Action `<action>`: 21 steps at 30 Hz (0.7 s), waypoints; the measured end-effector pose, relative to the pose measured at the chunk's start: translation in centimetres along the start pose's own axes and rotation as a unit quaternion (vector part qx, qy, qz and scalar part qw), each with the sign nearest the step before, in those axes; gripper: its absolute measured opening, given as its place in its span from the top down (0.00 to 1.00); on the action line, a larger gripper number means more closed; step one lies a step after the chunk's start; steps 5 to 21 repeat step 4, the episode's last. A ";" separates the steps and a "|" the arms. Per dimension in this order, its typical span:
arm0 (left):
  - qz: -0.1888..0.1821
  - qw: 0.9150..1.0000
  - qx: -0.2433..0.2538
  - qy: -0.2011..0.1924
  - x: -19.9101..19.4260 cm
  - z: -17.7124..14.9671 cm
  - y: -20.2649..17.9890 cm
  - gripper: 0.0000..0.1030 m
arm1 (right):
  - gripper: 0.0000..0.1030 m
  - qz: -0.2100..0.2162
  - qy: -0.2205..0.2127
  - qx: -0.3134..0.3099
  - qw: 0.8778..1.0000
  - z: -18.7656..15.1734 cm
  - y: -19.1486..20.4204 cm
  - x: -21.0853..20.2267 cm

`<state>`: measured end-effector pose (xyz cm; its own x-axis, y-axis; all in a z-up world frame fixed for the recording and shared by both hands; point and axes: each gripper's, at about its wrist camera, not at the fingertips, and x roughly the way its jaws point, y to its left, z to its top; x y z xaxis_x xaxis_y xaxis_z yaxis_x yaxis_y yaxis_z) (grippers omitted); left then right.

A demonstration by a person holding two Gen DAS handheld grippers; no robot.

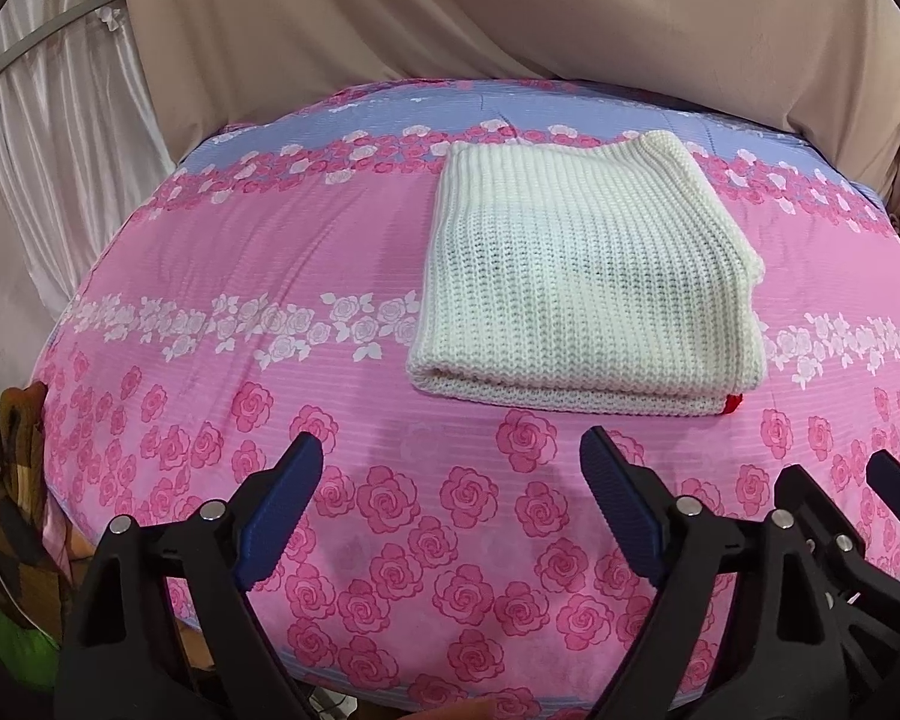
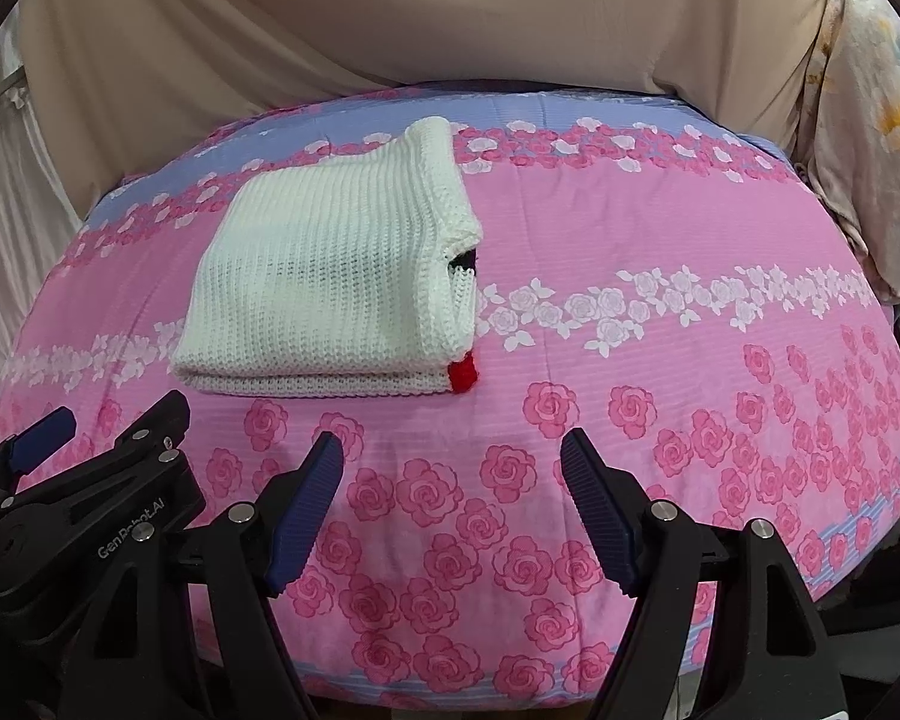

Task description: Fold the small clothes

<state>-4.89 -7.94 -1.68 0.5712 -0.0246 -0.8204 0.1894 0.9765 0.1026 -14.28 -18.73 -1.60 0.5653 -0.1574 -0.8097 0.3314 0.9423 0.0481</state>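
Observation:
A white knitted garment (image 1: pixel 582 276) lies folded in a neat rectangle on the pink rose-print bedspread (image 1: pixel 258 252). A small red patch (image 1: pixel 732 403) shows at its near right corner. In the right wrist view the garment (image 2: pixel 330 282) lies left of centre, its red patch (image 2: pixel 463 373) and a dark opening at its right edge. My left gripper (image 1: pixel 450 450) is open and empty, held above the bedspread just in front of the garment. My right gripper (image 2: pixel 450 450) is open and empty, in front and right of the garment. The two grippers are side by side.
The bedspread (image 2: pixel 660 228) covers a raised surface with beige drapes (image 1: pixel 510 6) behind it. A floral cloth (image 2: pixel 870 120) hangs at the far right. Brown and green items (image 1: pixel 18 480) sit beyond the left edge. The right gripper's fingers (image 1: pixel 894 480) show at the left view's right edge.

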 end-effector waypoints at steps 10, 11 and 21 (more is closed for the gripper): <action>-0.002 1.000 -0.001 0.002 0.0 0.0 0.0 0.18 | 0.29 -0.002 0.001 -0.001 1.000 0.1 0.1 0.1; -0.002 1.000 -0.001 0.002 0.0 0.0 0.0 0.18 | 0.29 -0.002 0.001 -0.001 1.000 0.1 0.1 0.1; -0.002 1.000 -0.001 0.002 0.0 0.0 0.0 0.18 | 0.29 -0.002 0.001 -0.001 1.000 0.1 0.1 0.1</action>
